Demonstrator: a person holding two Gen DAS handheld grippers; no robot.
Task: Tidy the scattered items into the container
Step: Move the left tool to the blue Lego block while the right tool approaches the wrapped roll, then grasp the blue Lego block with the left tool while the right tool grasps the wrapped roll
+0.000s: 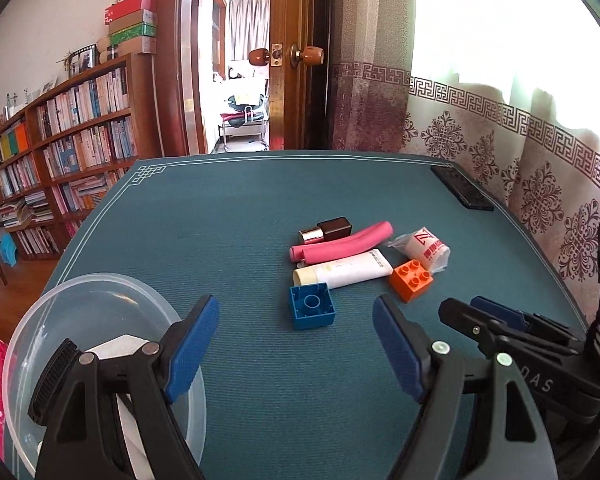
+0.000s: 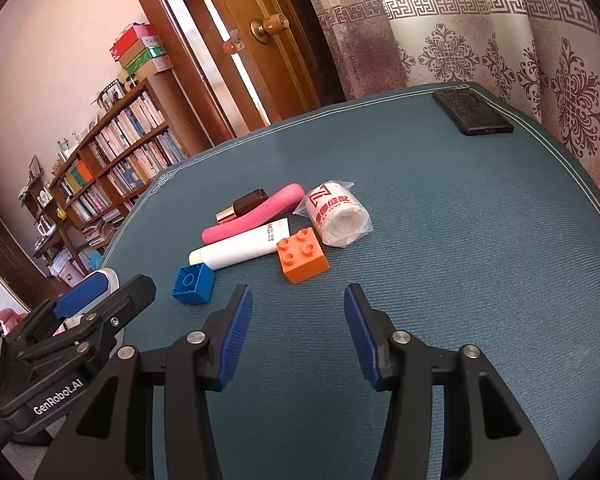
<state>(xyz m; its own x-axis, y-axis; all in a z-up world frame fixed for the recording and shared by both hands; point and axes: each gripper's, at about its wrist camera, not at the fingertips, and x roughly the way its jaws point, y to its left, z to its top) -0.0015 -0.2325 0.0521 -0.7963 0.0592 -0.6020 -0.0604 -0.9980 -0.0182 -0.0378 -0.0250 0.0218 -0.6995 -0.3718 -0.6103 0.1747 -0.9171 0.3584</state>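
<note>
A cluster of items lies mid-table: a blue brick [image 1: 312, 306] [image 2: 193, 283] on its side, an orange brick [image 1: 411, 280] [image 2: 302, 255], a white tube [image 1: 344, 270] [image 2: 240, 250], a pink roll [image 1: 340, 247] [image 2: 256, 216], a dark lipstick [image 1: 326, 230] [image 2: 244, 205] and a wrapped white roll [image 1: 426, 250] [image 2: 338, 216]. A clear plastic bowl [image 1: 80, 300] stands at the near left, under my left gripper's left finger. My left gripper [image 1: 296, 344] [image 2: 96, 300] is open, short of the blue brick. My right gripper [image 2: 298, 332] [image 1: 476, 312] is open, short of the orange brick.
A black phone [image 1: 462, 192] [image 2: 472, 112] lies at the table's far right corner. A patterned curtain [image 2: 520, 52] hangs behind the table on the right. A bookshelf [image 1: 60, 152] and an open door [image 1: 296, 56] stand beyond the far edge.
</note>
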